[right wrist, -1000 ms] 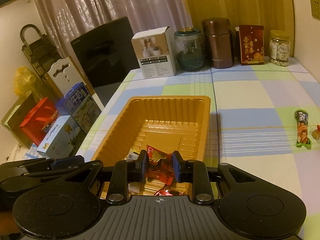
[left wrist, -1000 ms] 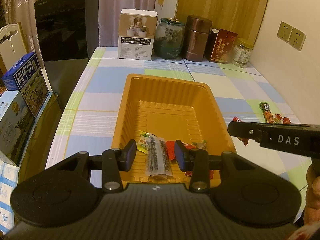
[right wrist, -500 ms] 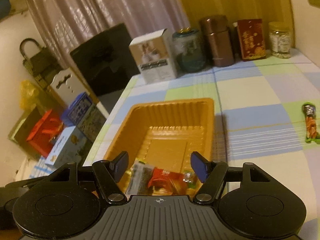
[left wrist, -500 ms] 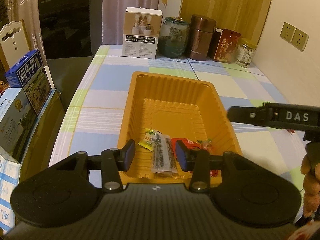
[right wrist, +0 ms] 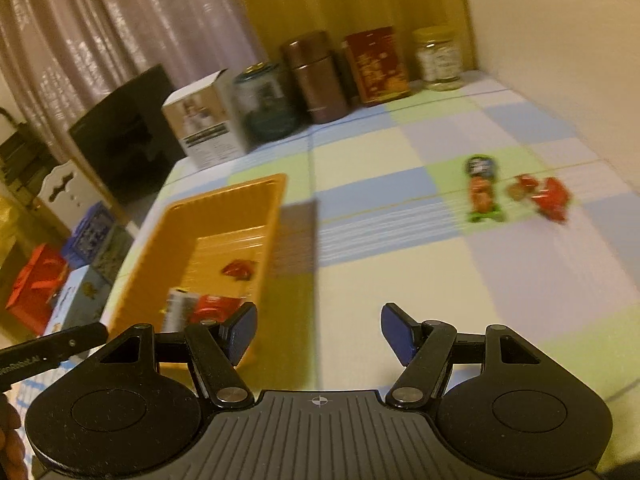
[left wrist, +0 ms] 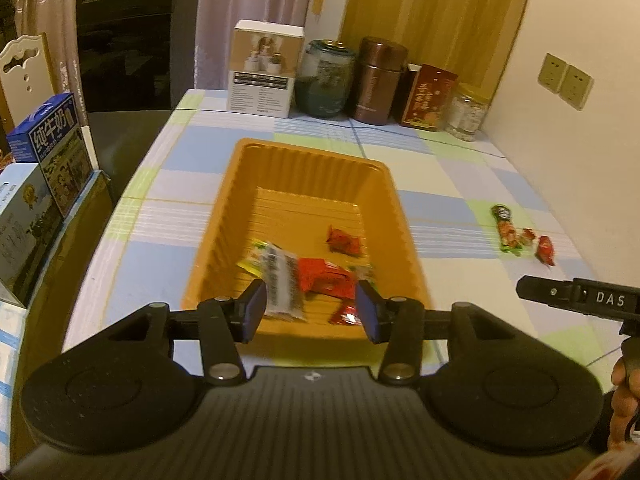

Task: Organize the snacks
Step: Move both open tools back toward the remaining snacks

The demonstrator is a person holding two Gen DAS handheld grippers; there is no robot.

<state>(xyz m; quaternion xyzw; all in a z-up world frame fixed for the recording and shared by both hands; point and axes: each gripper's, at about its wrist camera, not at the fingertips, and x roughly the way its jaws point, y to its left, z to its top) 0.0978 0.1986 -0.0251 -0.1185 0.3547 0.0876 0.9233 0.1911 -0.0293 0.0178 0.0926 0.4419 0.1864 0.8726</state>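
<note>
**Hovering tongs, snacks split between tray and worktop**

Looking along the left tongs (left wrist: 310,306), the left wrist view takes in the whole floor of the orange tray (left wrist: 404,216): a striped packet (left wrist: 280,280), a red wrapper (left wrist: 324,276) beside it, and a small red candy (left wrist: 344,240) farther in. The right wrist view catches only a corner of that pile — it faces the bare checked worktop (right wrist: 400,280) and shows the loose snacks more fully: a green-ended snack stick (right wrist: 482,190) with red candies (right wrist: 548,196) just beside it, blurred.

The left tongs are spread apart and empty, poised above the tray's near end, the packets lying between and just beyond the tips. The right tongs (right wrist: 318,334) gape wide, also empty, to the right of the tray — the snack stick and candies lie well ahead of them, slightly right.
</note>
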